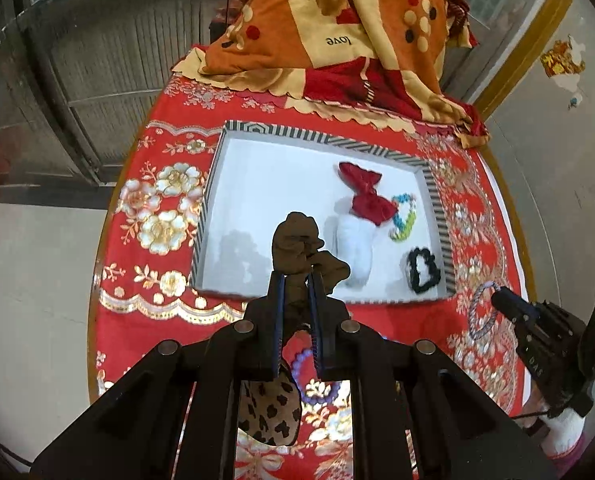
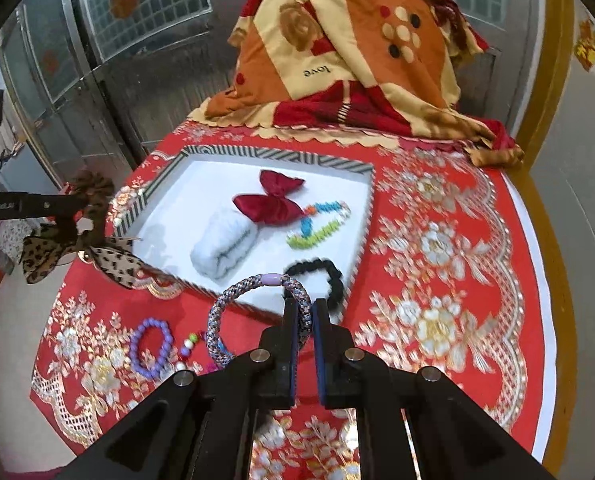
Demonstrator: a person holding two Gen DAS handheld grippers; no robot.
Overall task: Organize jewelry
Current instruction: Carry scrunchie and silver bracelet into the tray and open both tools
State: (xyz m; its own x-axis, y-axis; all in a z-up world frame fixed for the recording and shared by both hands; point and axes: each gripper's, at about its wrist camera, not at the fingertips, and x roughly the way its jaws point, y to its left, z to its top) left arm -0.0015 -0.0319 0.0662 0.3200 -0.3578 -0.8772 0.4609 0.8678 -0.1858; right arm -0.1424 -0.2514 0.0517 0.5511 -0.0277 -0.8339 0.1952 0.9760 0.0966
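Note:
My left gripper (image 1: pixel 297 276) is shut on a leopard-print bow scrunchie (image 1: pixel 297 246) and holds it above the near edge of the striped white tray (image 1: pixel 213 184); it shows from the side in the right wrist view (image 2: pixel 73 236). My right gripper (image 2: pixel 305 306) is shut on a braided grey-purple hair tie (image 2: pixel 253 284), lifted just before the tray's near rim (image 2: pixel 165 182). In the tray lie a red bow (image 2: pixel 269 200), a white rolled cloth (image 2: pixel 225 248), a multicoloured bead bracelet (image 2: pixel 321 224) and a black scrunchie (image 2: pixel 317 276).
A purple bead bracelet (image 2: pixel 151 348) and small loose beads (image 2: pixel 189 344) lie on the red floral tablecloth (image 2: pixel 437 280) left of my right gripper. A folded orange blanket (image 2: pixel 349 56) sits at the table's far end. The round table's edge curves close on both sides.

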